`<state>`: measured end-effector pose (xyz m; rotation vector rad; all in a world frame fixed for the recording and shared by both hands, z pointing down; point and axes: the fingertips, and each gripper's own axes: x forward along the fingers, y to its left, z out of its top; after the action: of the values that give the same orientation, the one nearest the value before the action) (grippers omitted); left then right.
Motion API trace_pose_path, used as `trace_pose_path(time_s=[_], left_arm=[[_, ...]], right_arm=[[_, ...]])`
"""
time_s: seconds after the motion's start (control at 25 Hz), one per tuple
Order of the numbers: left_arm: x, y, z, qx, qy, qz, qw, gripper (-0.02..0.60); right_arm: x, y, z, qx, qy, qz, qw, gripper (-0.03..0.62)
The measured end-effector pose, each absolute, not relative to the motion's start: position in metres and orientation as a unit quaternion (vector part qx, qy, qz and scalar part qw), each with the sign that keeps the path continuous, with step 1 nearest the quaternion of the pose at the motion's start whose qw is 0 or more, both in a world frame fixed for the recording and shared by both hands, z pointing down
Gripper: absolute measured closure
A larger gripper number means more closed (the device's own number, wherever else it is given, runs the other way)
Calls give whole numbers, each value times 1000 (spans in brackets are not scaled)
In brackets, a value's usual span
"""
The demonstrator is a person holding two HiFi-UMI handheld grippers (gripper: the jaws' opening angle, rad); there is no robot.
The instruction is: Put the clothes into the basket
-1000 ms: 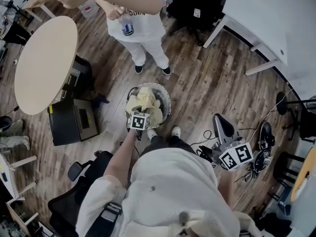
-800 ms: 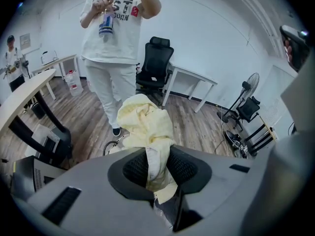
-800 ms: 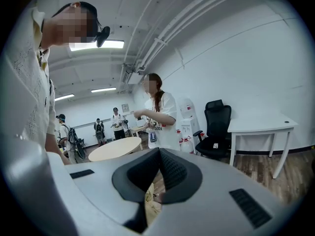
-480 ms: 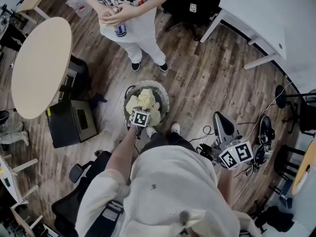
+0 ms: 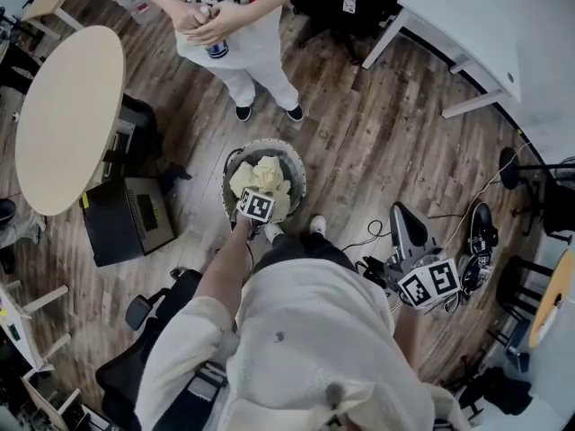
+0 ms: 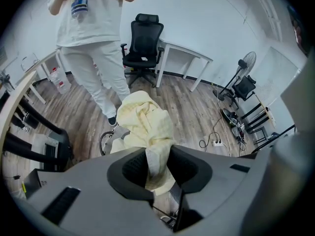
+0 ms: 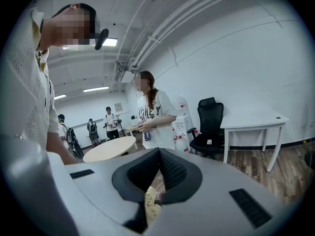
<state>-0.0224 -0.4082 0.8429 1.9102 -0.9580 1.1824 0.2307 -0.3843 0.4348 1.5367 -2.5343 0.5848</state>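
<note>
Yellow cloth (image 6: 145, 122) is clamped in the left tongs (image 6: 158, 154), whose jaws are nearly closed on a fold of it. These tongs point steeply down over the basket (image 5: 292, 155), and the rest of the cloth lies bunched just ahead of their tips, heaped inside the rim. Well off to the side of the basket, the right tongs (image 7: 159, 156) are aimed roughly level, jaws pressed together on nothing, while a person (image 5: 234, 43) stands on the wood floor (image 5: 377, 133) beyond the basket.
</note>
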Motion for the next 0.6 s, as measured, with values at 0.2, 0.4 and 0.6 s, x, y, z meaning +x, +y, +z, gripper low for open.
trace_pose_path(time_s=[0.2,0.4,0.6], left_arm=[[-21,-403,848,738,-353,469,333,464],[-21,-396,852,738,-338,481,332,454],[-31,-392,856,729,-343,488,335,449]], right_arm=[[232,-382,436,513,-833,196,61,586],[236,-381,437,517,-831,197,60,586],[233,-381,441,513,-832,201,61,586]])
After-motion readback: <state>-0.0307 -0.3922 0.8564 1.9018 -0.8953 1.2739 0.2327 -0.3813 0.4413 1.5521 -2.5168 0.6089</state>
